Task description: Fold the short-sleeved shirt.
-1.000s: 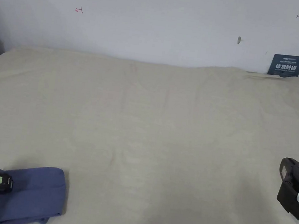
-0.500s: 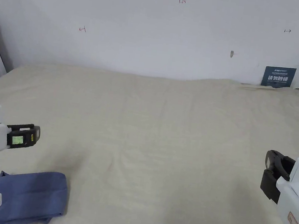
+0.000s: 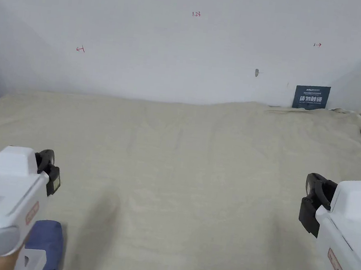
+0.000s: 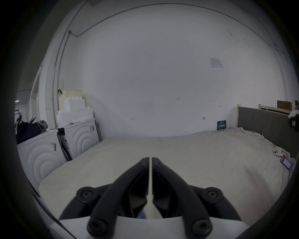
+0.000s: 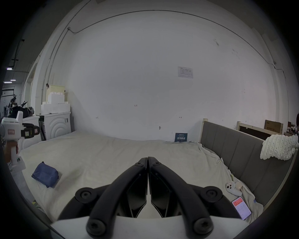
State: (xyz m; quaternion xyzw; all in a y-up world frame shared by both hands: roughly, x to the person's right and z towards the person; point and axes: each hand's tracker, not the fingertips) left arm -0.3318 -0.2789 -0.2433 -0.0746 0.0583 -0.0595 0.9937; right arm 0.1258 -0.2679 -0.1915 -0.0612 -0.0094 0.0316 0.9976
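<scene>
since a second ago the left gripper has lifted off the blue short-sleeved shirt and now hangs above it, and the right gripper has risen further into the head view

at the far left, past the bed's edge, white cabinets with ringed fronts stand against the wall, with white blocks stacked on top. the left gripper is held level over the near left part of the bed – in its own view its jaws are closed with only a thin slit between them, and nothing is caught there. the shirt lies folded into a small bundle near the bed's front left corner, just below that gripper, touched by neither

across the middle the cream bedcover is bare. the right gripper is held over the near right side, well apart from the shirt – its jaws are pressed together and grip nothing. further right a small dark sign leans against the wall at the bed's far edge, beside a grey padded headboard with a white knitted cloth draped over its top. a phone and a white controller lie on the cover near the headboard
</scene>
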